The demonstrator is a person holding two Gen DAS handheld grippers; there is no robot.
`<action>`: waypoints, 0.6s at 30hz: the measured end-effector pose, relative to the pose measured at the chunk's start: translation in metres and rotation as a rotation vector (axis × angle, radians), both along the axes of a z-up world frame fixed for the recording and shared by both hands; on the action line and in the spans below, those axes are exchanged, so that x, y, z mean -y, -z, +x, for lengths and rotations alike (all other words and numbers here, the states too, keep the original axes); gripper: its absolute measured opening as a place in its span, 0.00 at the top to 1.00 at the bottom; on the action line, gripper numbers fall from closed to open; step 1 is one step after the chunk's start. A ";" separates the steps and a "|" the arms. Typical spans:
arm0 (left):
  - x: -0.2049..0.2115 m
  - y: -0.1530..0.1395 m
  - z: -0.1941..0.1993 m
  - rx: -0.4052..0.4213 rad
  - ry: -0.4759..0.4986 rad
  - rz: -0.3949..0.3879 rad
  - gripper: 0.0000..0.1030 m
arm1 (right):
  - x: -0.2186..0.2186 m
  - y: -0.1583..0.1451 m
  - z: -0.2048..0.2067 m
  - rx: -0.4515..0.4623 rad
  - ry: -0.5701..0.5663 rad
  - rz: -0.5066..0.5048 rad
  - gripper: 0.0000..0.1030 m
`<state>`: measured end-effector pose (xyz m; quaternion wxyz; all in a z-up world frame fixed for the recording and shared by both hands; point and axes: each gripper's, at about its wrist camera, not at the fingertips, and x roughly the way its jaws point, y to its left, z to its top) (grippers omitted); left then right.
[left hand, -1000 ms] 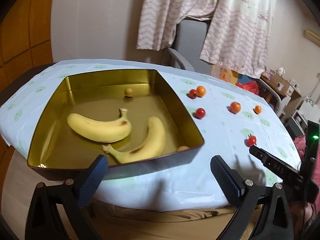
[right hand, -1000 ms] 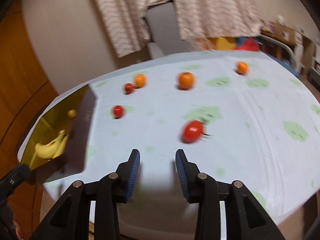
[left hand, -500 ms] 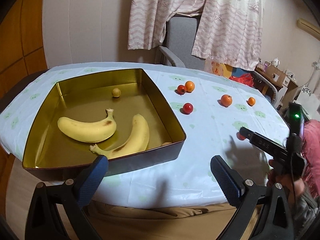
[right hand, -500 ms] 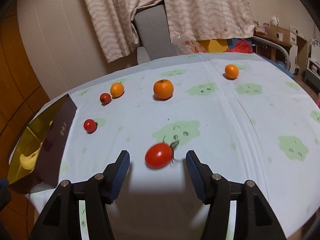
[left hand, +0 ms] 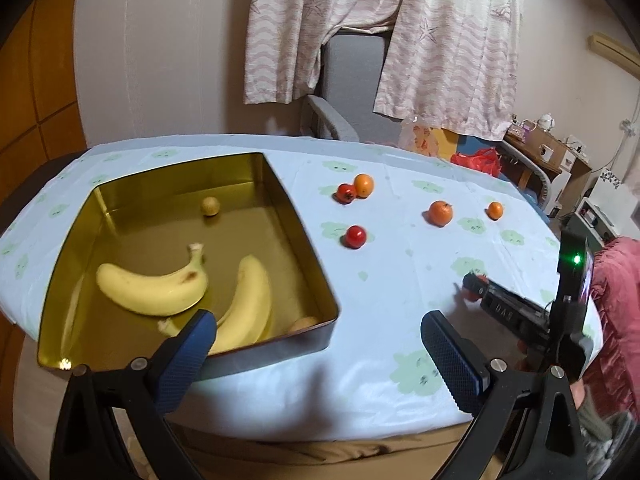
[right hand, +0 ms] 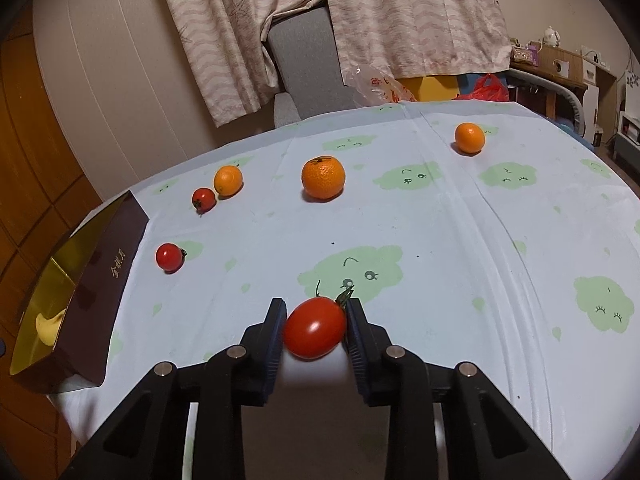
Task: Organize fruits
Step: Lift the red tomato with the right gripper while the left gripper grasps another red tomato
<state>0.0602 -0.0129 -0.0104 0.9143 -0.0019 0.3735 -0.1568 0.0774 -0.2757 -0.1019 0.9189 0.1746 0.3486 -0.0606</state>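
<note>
Red and glossy, an oval cherry tomato (right hand: 315, 327) sits pinched between the blue pads of the right tool (right hand: 316, 326), whose jaws have just been closing around it, low over the table (right hand: 460, 240) with its pale blue, cloud-printed cloth. The grip falls across the tomato's middle, green stem clear of the pads, likely to avoid bruising. The left tool (left hand: 318, 344) hangs wide open and empty near the front rim of the gold-lined rectangular tin (left hand: 312, 240), which already holds two yellow bananas (left hand: 156, 286). Two more red tomatoes (right hand: 170, 257) and three oranges (right hand: 323, 178) wait scattered on the cloth, apparently bound for the same tin.
</note>
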 end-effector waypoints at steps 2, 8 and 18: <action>0.009 -0.004 0.007 -0.005 0.010 -0.002 0.00 | 0.003 -0.001 0.001 0.005 0.004 -0.002 0.70; 0.047 -0.013 0.039 -0.025 0.048 -0.001 0.00 | 0.014 0.001 0.005 0.021 0.020 -0.032 0.70; 0.095 0.015 0.115 -0.145 -0.004 0.013 0.11 | 0.022 0.008 0.001 0.076 0.015 0.015 0.70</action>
